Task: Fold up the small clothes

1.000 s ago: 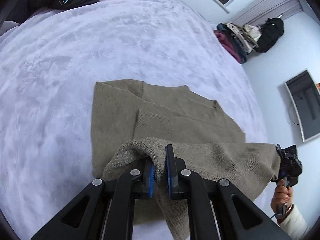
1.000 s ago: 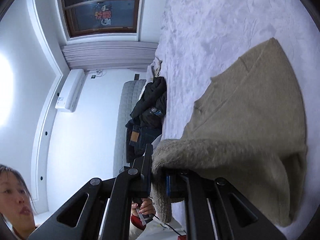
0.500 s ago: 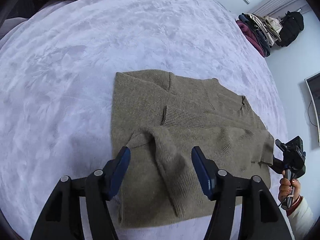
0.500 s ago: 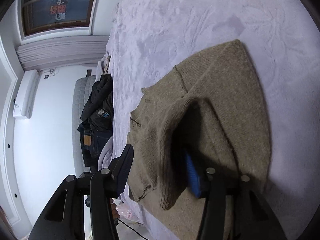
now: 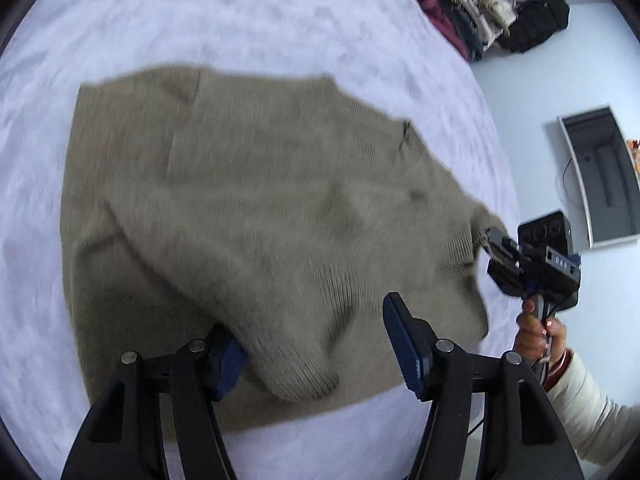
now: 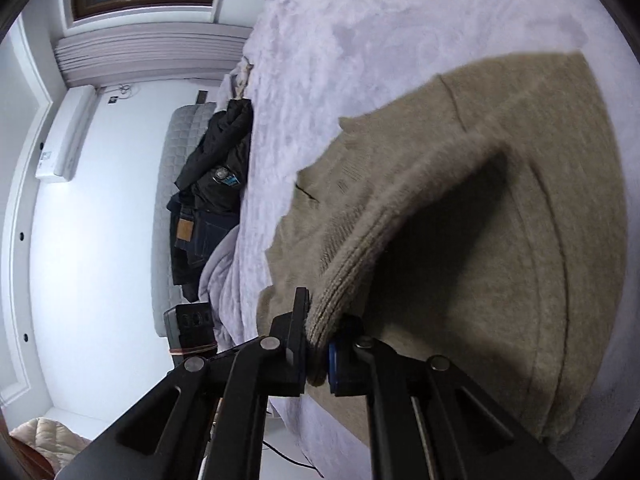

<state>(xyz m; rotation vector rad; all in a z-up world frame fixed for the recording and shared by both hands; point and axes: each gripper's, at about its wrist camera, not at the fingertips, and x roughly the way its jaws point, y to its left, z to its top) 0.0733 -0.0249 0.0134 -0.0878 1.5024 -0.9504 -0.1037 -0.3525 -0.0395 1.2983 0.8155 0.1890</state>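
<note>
An olive knit sweater [image 5: 260, 184] lies partly folded on the lavender bedspread [image 5: 240, 12]. My left gripper [image 5: 310, 332] hangs open low over its near edge. A sleeve cuff [image 5: 308, 380] lies between the fingers: it covers the left pad, while the right pad [image 5: 404, 344] stands clear. At the sweater's right end my right gripper [image 5: 494, 242] pinches the fabric. In the right wrist view the right gripper [image 6: 318, 320] has its jaws closing tight on the sweater's [image 6: 500, 240] ribbed edge [image 6: 352, 256], pads pressing it, with the knit lifted into a fold.
Dark clothes and jeans [image 6: 212, 184] are heaped at the bed's head. A clothes pile [image 5: 460, 12] and a black bag [image 5: 536, 20] sit past the far bed corner. A screen [image 5: 600, 176] hangs on the wall. A hand [image 5: 536, 328] in a cream sleeve holds the right gripper.
Both grippers let go of the lifted fold, which dropped flat. The right gripper then shut again on the ribbed edge. The left stayed open and sank closer over the sleeve.
</note>
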